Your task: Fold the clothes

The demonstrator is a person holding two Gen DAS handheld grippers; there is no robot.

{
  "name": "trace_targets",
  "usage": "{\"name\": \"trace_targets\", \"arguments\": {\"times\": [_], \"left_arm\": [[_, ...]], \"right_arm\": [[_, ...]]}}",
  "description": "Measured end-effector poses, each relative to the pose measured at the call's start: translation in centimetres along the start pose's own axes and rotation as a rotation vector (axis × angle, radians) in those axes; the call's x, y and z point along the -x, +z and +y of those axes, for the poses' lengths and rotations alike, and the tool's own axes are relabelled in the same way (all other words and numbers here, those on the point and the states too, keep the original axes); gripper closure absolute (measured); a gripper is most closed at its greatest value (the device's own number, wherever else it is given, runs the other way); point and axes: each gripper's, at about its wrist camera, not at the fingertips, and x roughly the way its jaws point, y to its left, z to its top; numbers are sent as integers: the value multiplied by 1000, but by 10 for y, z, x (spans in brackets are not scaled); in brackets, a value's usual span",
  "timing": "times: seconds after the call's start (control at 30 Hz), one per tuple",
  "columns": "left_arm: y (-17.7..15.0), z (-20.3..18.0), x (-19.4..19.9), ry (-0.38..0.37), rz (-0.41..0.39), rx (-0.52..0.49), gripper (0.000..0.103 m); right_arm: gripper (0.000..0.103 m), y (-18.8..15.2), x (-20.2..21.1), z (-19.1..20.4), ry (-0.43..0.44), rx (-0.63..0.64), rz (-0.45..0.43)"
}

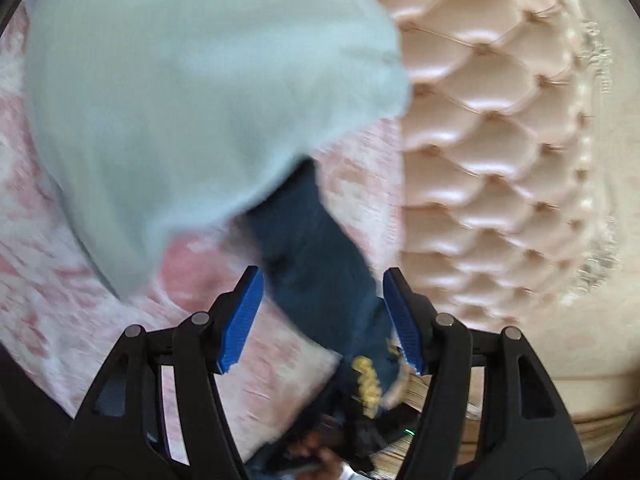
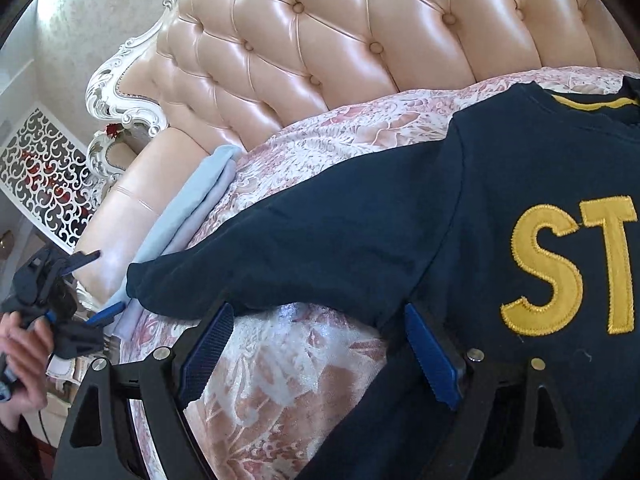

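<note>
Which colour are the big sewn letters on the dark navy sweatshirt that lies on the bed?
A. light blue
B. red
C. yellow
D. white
C: in the right wrist view the navy sweatshirt carries large stitched yellow letters, reading "ST" as far as the frame shows.
</note>
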Motion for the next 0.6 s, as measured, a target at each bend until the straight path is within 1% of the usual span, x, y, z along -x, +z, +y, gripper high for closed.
{"name": "trace_targets", "arguments": {"times": [0.03, 0.1, 0.17, 0.2, 0.3, 0.33, 0.37, 0.4, 0.5, 0.6], "left_arm": [[2, -1, -1, 15, -11, -21, 38], [6, -2, -2, 83, -56, -76, 38], [10, 0, -6, 79, -61, -87, 38], [12, 0, -11, 91, -56, -102, 38], [16, -11, -23, 119, -35, -180, 38], [17, -16, -26, 127, -28, -209, 42], [18, -21, -30, 136, -21, -239, 68], [19, -26, -34, 144, -13, -268, 84], [20, -46, -39, 160, 2, -357, 85], [20, -85, -28, 137, -3, -432, 85]], "right_arm": [[15, 0, 0, 0, 3, 1, -2], [15, 0, 0, -1, 8, 3, -6], [15, 0, 1, -2, 16, -2, -12], [15, 0, 1, -2, 15, -1, -15], [15, 0, 1, -1, 11, 1, -18], [15, 0, 0, -1, 10, 2, -19], [15, 0, 1, -1, 14, -2, -21], [15, 1, 1, -3, 22, -10, -25], [15, 1, 3, -4, 34, -19, -31], [15, 2, 5, -6, 51, -31, -43]]}}
